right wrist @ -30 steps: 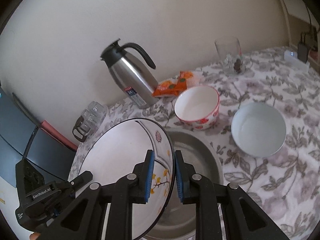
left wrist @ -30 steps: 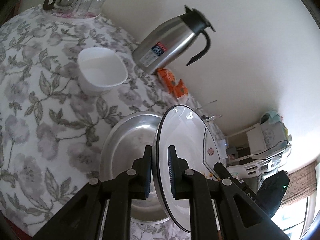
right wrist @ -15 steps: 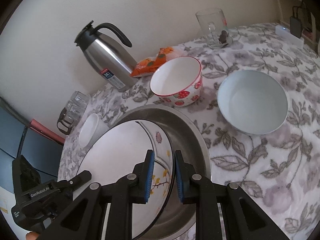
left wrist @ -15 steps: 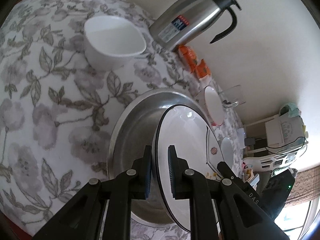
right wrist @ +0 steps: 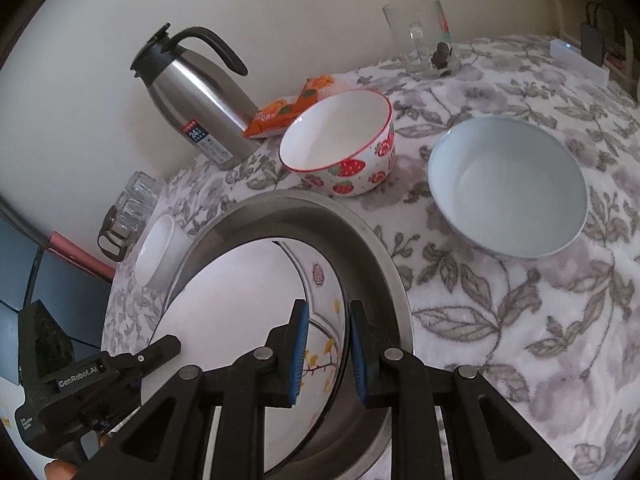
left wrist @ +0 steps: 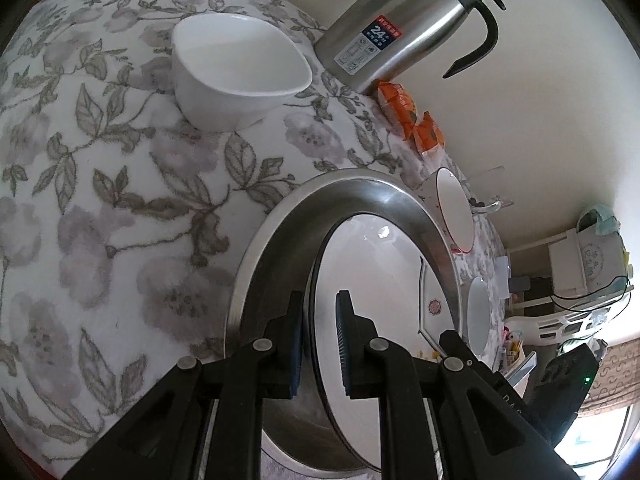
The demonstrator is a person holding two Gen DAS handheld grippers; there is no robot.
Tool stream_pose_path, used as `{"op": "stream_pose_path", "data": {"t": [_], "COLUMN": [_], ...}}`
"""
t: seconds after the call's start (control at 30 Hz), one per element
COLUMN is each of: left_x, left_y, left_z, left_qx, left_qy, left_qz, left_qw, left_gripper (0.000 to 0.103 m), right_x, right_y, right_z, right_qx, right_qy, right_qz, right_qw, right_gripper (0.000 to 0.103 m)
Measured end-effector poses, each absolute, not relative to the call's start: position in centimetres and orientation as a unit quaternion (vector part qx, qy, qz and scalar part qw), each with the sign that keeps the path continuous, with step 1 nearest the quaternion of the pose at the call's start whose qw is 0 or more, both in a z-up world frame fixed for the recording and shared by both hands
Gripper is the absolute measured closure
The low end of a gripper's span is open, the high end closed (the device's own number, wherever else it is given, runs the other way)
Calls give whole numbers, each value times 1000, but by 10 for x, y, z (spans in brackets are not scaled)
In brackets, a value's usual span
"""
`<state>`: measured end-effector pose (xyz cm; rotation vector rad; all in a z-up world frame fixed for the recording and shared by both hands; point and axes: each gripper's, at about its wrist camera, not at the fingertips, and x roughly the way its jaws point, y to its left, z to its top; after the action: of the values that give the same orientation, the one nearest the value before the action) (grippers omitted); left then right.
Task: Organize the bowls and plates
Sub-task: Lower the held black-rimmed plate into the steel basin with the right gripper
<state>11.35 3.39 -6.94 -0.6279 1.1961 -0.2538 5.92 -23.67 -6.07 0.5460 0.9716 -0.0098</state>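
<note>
A white plate (left wrist: 372,280) with a dark rim and a yellow flower print (right wrist: 240,292) hangs low inside a round steel pan (left wrist: 360,196) (right wrist: 376,240). My left gripper (left wrist: 320,344) is shut on the plate's left rim, my right gripper (right wrist: 326,356) is shut on its right rim. A small white bowl (left wrist: 236,72) (right wrist: 154,252) stands left of the pan. A strawberry bowl (right wrist: 340,144) (left wrist: 454,210) stands behind the pan. A pale blue bowl (right wrist: 508,184) (left wrist: 478,312) sits to the right. Whether the plate touches the pan floor is hidden.
A steel thermos jug (right wrist: 192,108) (left wrist: 404,28) and orange snack packets (right wrist: 292,110) stand by the wall. A glass mug (right wrist: 420,40) is at the back right, small glasses (right wrist: 132,204) at the left edge. The floral tablecloth (right wrist: 520,320) covers the table.
Both grippers have sunk with the plate between them; it now sits inside the steel pan's rim rather than above it. The grips have not changed.
</note>
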Motion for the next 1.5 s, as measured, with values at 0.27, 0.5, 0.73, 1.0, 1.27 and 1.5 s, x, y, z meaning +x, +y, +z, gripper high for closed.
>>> {"op": "stream_pose_path", "data": {"t": [0.27,0.5,0.73,1.0,1.27,1.5], "left_x": [116,117,121,122,120,120], "left_y": [31,30,26,28,26,23], "left_z": [-83,-81,-81,-80,-78,-68], "left_qx": [-278,-271,-251,-252,-246,-238], "left_qy": [569,564,562,572,581,570], "left_qz": [-105,-103,-98,-88,-87,-92], "left_qw": [767,773,782,776,771,781], "left_gripper": [89,89,89,83,79,68], "right_x": [60,61,63,62,63,64], "right_y": [-236,-234,-232,-234,-233,-232], "right_z": [-68,-67,-68,-67,-67,-66], "right_qx": [255,244,240,238,228,226], "right_qy": [469,468,466,464,470,471], "right_qz": [-5,-8,-12,-18,-19,-18], "right_qw": [846,849,852,853,853,853], "right_gripper": [81,81,82,81,81,81]}}
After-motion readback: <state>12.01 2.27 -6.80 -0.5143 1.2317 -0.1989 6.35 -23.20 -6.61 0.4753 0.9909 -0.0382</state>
